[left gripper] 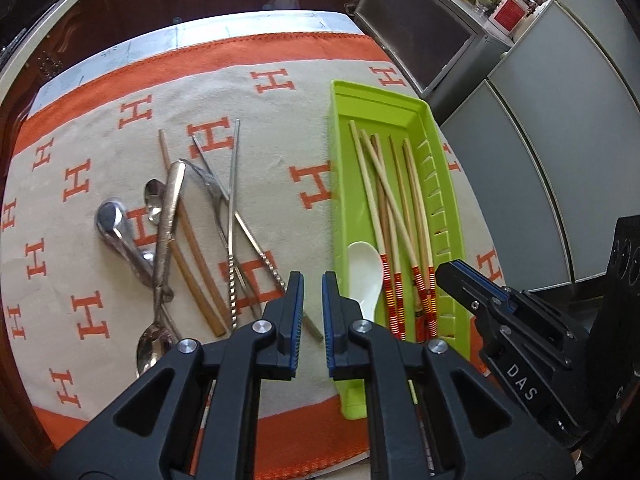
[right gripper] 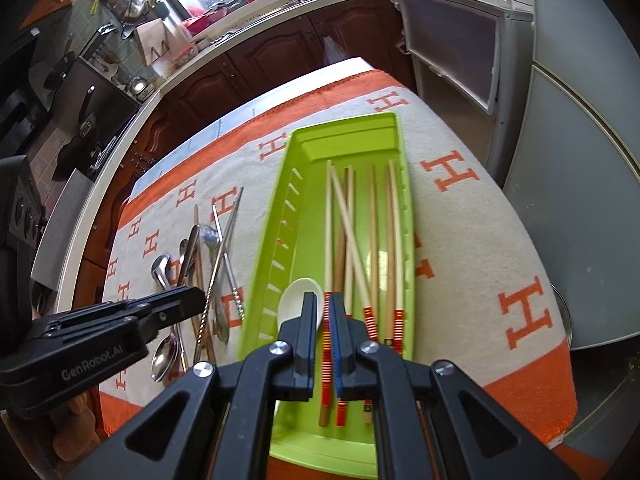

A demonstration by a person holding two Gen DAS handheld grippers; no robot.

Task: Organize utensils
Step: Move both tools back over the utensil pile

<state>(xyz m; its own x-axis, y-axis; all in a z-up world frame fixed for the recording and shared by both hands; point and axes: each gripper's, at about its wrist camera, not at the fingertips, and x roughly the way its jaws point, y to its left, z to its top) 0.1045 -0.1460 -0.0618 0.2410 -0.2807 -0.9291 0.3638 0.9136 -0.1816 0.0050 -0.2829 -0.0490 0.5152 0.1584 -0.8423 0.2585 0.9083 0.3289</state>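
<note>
The green tray (left gripper: 416,116) lies on the orange-lettered cloth (left gripper: 92,184), and everything here is easiest placed against it. Inside it rest the bamboo chopsticks (left gripper: 384,200) with red-banded ends, crossed over one another, and a white spoon (left gripper: 366,268) at the tray's near end. Beside the tray, on the side away from the fridge, sits the unsorted pile: metal spoons (left gripper: 110,220), steel chopsticks (left gripper: 234,184) and two brown chopsticks (left gripper: 192,240), all overlapping. The left gripper (left gripper: 312,280) hovers over the cloth just beside the tray's near corner, jaws a narrow slit apart with nothing between them. The right gripper (right gripper: 324,300) hangs over the tray's near end, jaws nearly closed and empty as far as the views show, the banded chopstick ends visible through the gap beneath. The chief risk, I judge, is the tangle: pulling one steel chopstick may drag its neighbours or roll a spoon off the cloth. Slick round metal may also slip from narrow pads. Both grippers crowd the same tray corner, so a collision or a nudged tray seems possible.
</note>
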